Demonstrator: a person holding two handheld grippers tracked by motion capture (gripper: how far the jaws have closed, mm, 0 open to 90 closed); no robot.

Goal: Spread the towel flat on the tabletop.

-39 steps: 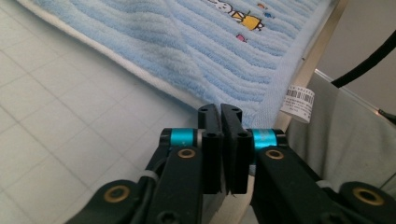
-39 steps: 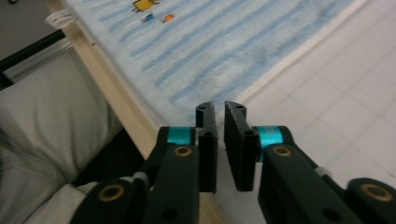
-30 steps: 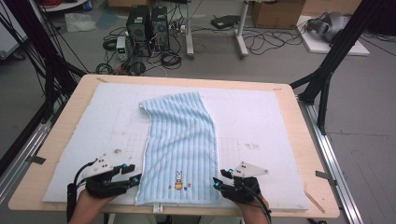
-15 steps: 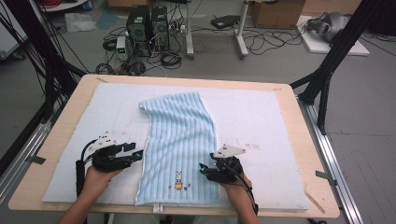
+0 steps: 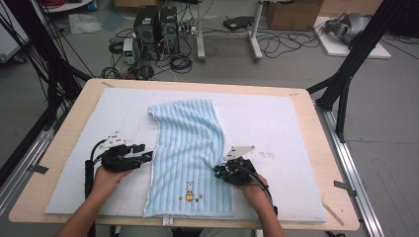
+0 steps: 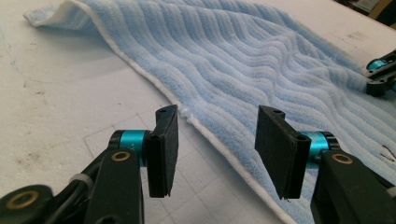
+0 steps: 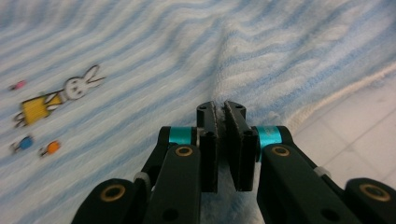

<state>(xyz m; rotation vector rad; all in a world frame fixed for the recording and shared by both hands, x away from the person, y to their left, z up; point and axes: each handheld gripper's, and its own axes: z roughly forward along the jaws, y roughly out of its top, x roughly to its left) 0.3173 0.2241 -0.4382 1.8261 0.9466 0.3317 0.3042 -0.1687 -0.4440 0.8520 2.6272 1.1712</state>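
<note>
A light blue striped towel (image 5: pixel 190 143) with a small rabbit picture (image 5: pixel 189 190) lies lengthwise on the white mat (image 5: pixel 276 123). My left gripper (image 5: pixel 147 157) is at the towel's left hem, open. In the left gripper view its jaws (image 6: pixel 217 135) straddle the white hem of the towel (image 6: pixel 243 60) without pressing it. My right gripper (image 5: pixel 217 172) sits on the towel's right edge. Its jaws (image 7: pixel 220 112) have just been closing and now pinch a raised fold of the towel (image 7: pixel 140 56). The rabbit (image 7: pixel 70 93) lies to its left there.
The mat covers most of a wooden table (image 5: pixel 321 148). Black frame legs (image 5: pixel 341 89) stand at the table's right, and computers and cables (image 5: pixel 158 29) are on the floor behind. The right gripper (image 6: pixel 380 77) shows far off in the left gripper view.
Both hands moved away from the front edge, up along the towel's sides. The right gripper came in onto the towel's edge and its jaws closed on the fabric.
</note>
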